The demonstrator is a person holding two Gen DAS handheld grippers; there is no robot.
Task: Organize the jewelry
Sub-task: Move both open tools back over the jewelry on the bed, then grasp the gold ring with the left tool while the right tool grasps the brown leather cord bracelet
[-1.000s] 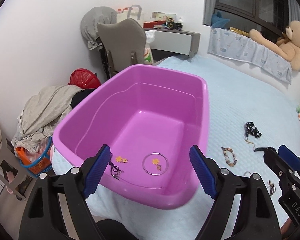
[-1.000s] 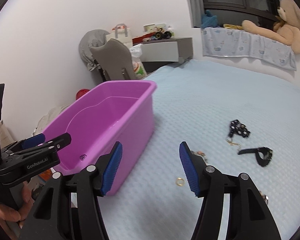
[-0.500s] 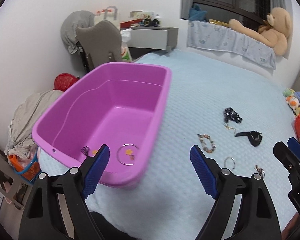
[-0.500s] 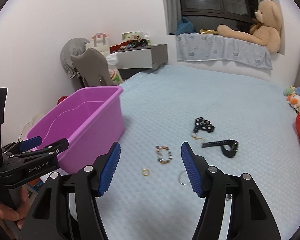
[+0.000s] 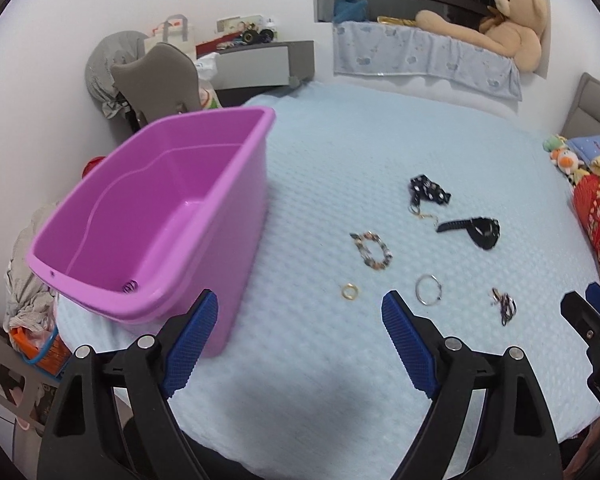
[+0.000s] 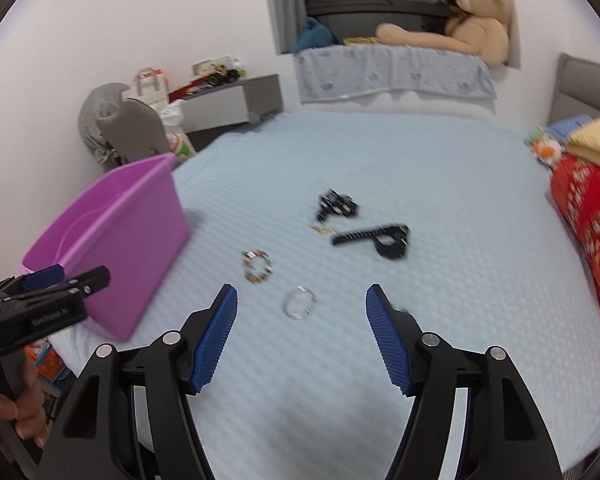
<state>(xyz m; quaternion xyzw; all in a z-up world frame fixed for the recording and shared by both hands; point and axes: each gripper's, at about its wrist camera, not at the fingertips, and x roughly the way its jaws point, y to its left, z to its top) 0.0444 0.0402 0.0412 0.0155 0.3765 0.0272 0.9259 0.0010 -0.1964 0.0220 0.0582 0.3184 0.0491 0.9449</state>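
Observation:
A pink plastic tub [image 5: 204,208] [image 6: 132,236] stands on the bed's left edge with a dark piece [image 5: 130,287] showing inside. Jewelry lies loose on the pale blue bedspread: a beaded bracelet [image 5: 373,250] [image 6: 257,266], a gold ring [image 5: 350,291], a silver hoop [image 5: 429,289] [image 6: 299,302], a dark tangled piece [image 5: 504,305], a black watch [image 5: 474,230] [image 6: 380,237] and a black patterned piece with a gold chain [image 5: 426,193] [image 6: 336,205]. My left gripper [image 5: 300,320] is open and empty, near the ring. My right gripper [image 6: 300,316] is open and empty above the hoop.
A teddy bear [image 5: 504,20] lies on the window ledge behind the bed. A red patterned pillow [image 6: 592,232] and soft toys [image 5: 564,156] sit at the right. A grey chair [image 5: 156,76], a desk [image 5: 260,60] and heaped clothes [image 5: 24,280] stand left of the bed.
Both grippers have swung right, away from the tub and toward the loose jewelry on the bedspread. Both stayed open and empty.

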